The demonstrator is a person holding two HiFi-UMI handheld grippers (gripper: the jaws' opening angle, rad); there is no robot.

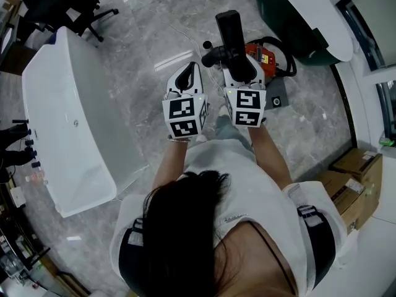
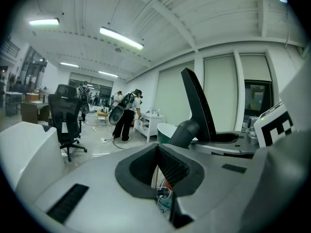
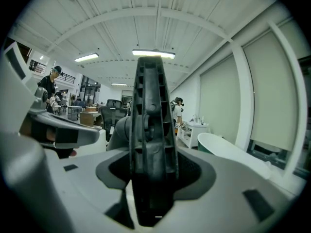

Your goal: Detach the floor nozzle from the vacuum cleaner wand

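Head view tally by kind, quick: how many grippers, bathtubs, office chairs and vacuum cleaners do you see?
Grippers: 2 (left gripper, right gripper shut on the black vacuum part)
Bathtubs: 2 (white bathtub, dark green bathtub)
Office chairs: 1 (office chair)
Vacuum cleaners: 1 (red vacuum cleaner)
Total: 6

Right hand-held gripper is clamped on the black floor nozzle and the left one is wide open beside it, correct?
No. The left hand-held gripper is shut, with nothing between its jaws; the left gripper view shows this. The right hand-held gripper is clamped on the black floor nozzle, with the left one beside it.
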